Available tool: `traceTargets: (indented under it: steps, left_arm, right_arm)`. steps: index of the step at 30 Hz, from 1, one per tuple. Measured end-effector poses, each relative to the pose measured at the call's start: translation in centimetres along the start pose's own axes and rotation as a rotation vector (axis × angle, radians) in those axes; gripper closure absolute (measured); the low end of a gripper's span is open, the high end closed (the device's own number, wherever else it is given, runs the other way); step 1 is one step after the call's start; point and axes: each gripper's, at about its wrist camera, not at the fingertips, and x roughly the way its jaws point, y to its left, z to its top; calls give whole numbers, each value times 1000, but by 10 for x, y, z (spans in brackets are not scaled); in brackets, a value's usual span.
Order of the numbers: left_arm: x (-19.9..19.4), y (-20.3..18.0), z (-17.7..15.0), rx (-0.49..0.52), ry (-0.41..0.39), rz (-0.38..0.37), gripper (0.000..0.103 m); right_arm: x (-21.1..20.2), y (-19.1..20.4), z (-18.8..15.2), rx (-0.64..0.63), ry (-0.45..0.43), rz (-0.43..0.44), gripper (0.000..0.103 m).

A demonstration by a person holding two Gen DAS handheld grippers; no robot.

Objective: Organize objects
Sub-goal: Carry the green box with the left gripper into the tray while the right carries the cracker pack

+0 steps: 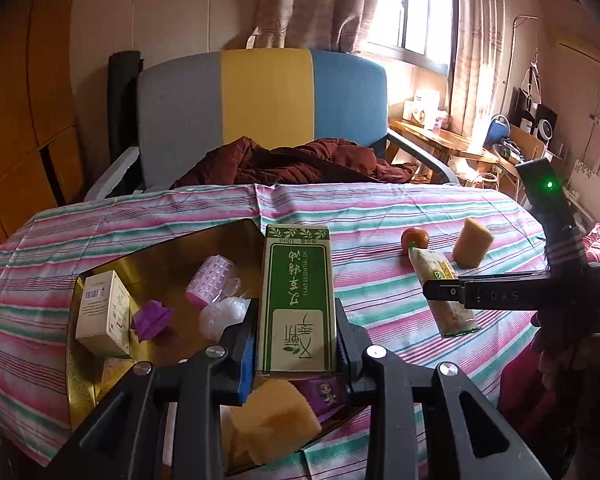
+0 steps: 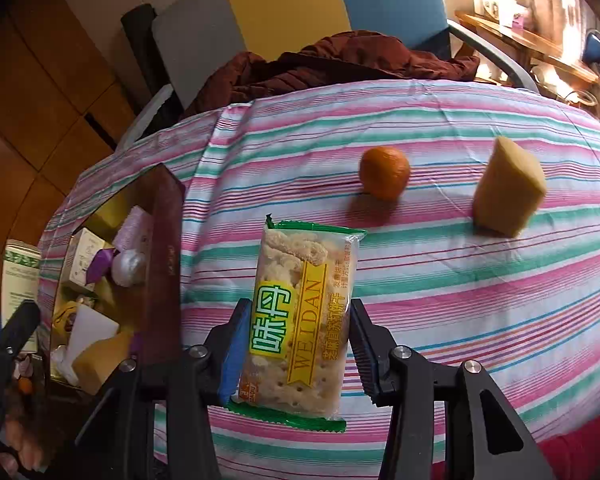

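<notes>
Nearest to the left wrist camera, the left gripper (image 1: 296, 340) is clamped on a green-and-white essential oil box (image 1: 297, 300), its two pads pressing the long sides of the carton. The box is held in the air above the near right part of the gold tin tray (image 1: 72, 344). Inside the tray lie already a cream carton (image 1: 102, 314), a purple folded piece (image 1: 152, 319), a pink hair roller (image 1: 211, 285), a white crumpled ball (image 1: 222, 316) and yellow sponge pieces (image 1: 272, 420).

The right gripper (image 2: 296, 354) is closed on a Weidan biscuit packet (image 2: 300, 320), which it holds by its lower half above the striped tablecloth (image 2: 460, 280). A mandarin (image 2: 384, 173) and one more yellow sponge block (image 2: 508, 192) stay on the cloth, apart from each other and well apart from the tray.

I judge the step in hand to be putting the oil box into the tray. To do it well, the left hand should move the box over a free part of the gold floor, probably the middle, lower it until it lies flat, and only then let the fingers part, so it does not fall on the roller or the ball. The biscuit packet is soft and brittle inside, so the right grip should stay gentle; it can wait at the side until the left hand is out.
</notes>
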Motion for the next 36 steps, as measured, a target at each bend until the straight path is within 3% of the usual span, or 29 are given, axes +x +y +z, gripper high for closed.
traceTargets:
  steps: [16,25,31,36]
  left_arm:
    - [-4,63,-20,-116,13,76,72]
    - [-17,139,-26,-332,7,95,72]
    - [-13,169,-39,-427,45,49,72]
    - [-1,155,-40,-378,78,3,72]
  right_arm:
    - [14,120,5,-214,30,133,55]
    - [28,160,7,-271,57,184,54]
    - [35,183,8,-312,61,216,54]
    - [43,183,4,-293,78,224,54]
